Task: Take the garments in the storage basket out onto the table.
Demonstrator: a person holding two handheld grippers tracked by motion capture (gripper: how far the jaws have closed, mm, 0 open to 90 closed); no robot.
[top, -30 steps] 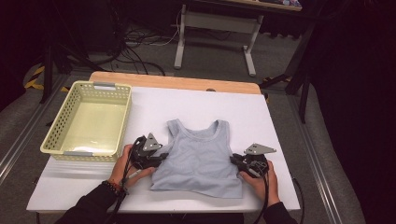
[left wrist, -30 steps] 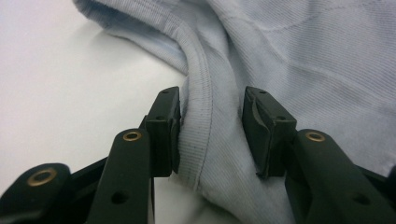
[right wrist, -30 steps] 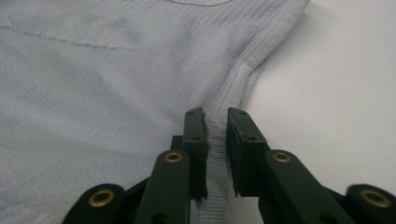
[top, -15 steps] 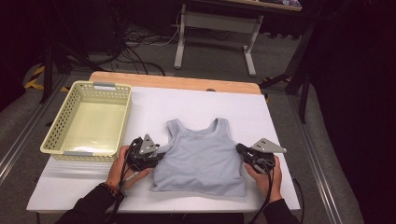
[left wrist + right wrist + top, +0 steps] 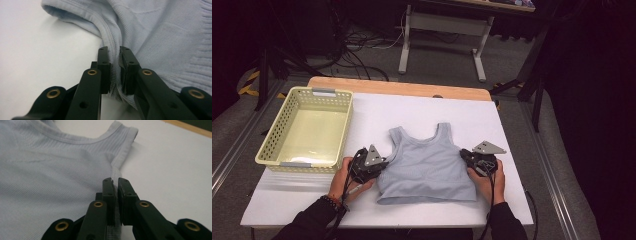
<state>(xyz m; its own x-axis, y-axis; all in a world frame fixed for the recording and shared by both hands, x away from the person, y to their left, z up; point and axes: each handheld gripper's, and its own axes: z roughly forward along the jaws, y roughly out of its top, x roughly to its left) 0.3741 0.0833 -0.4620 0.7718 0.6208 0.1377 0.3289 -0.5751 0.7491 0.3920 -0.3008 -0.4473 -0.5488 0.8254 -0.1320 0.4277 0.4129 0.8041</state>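
A pale blue-grey tank top (image 5: 424, 167) lies flat on the white table (image 5: 512, 130), straps pointing away from me. My left gripper (image 5: 381, 164) is at its left side just below the armhole. In the left gripper view that gripper (image 5: 113, 48) has just been closing, and the ribbed side edge of the tank top (image 5: 160, 37) is now pinched between its pads. My right gripper (image 5: 465, 156) is at the right side below the other armhole. In the right gripper view that gripper (image 5: 115, 180) is shut on the hem of the tank top (image 5: 50, 170).
A pale yellow slotted basket (image 5: 277, 135) stands at the table's left, nothing visible inside. A wooden strip (image 5: 402, 87) runs along the table's far edge. Beyond it are table legs and cables on the floor. A hand is behind each gripper near the front edge.
The right gripper has moved slightly away from me along the top's right side. The top now lies a little wider and flatter. The left hand has stayed put.
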